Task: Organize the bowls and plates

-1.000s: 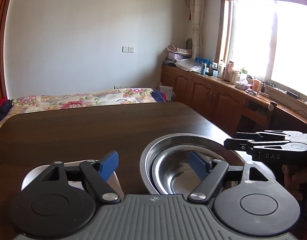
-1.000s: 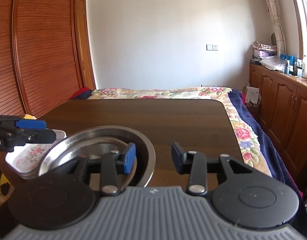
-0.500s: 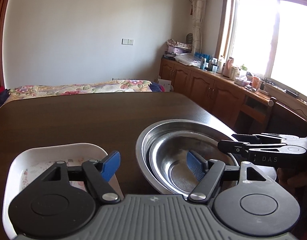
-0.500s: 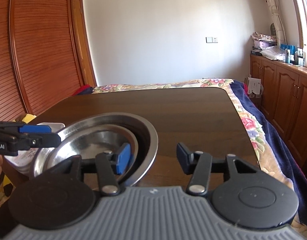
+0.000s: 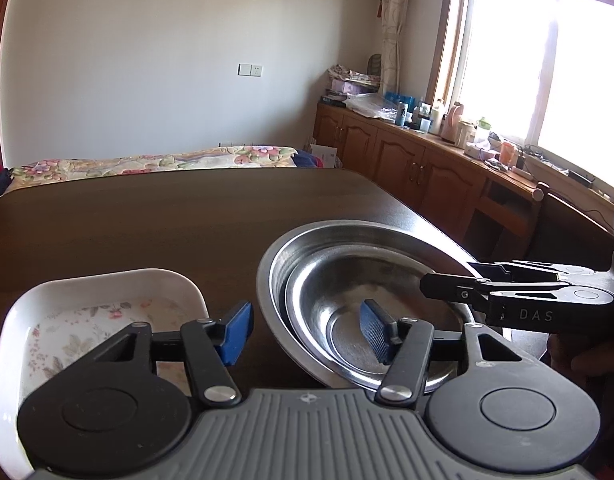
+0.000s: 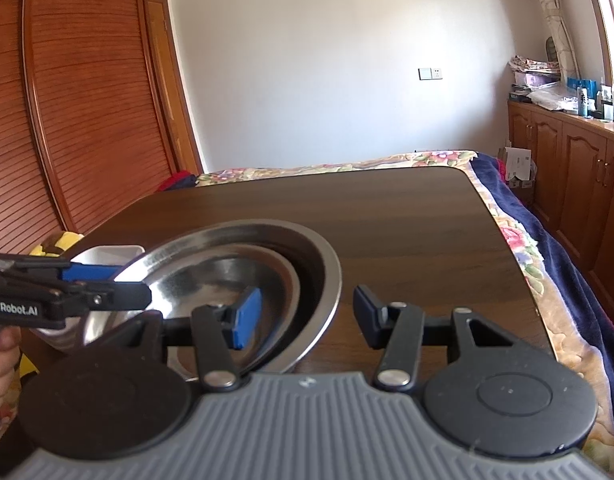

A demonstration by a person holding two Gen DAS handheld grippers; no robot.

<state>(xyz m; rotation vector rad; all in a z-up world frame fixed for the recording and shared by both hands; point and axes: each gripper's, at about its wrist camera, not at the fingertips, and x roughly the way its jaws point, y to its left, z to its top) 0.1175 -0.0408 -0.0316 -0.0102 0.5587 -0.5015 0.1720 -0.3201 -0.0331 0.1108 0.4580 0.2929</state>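
With two steel bowls already nested, the small bowl (image 5: 371, 320) inside the big bowl (image 5: 307, 240), stacking of the metalware looks done; judged remaining: the white dish (image 5: 39, 312), which sits alone, apart from the stack

Left claw (image 5: 305, 330): released, jaws spread wide, straddling the near left rim of the big bowl; left pad over bare counter (image 5: 147, 220) between dish and bowl, right pad over the small bowl's interior. Nothing gripped. Dish lies just left of and below this claw, floral print inside, near edge hidden under the claw body

Right claw (image 6: 307, 314): also released, jaws wide. Left pad hangs over the bowls, right pad over bare counter to the right of the stack. Contact between pads and steel cannot be told

Pose: both claws held low and level over the counter's near edge, pointing forward toward the far bed (image 6: 347, 164), side by side, each visible in the other's view. A hand (image 6: 1, 364) shows behind the left claw's handle

Stack sits between the two claws, slightly tilted toward the right in the right view
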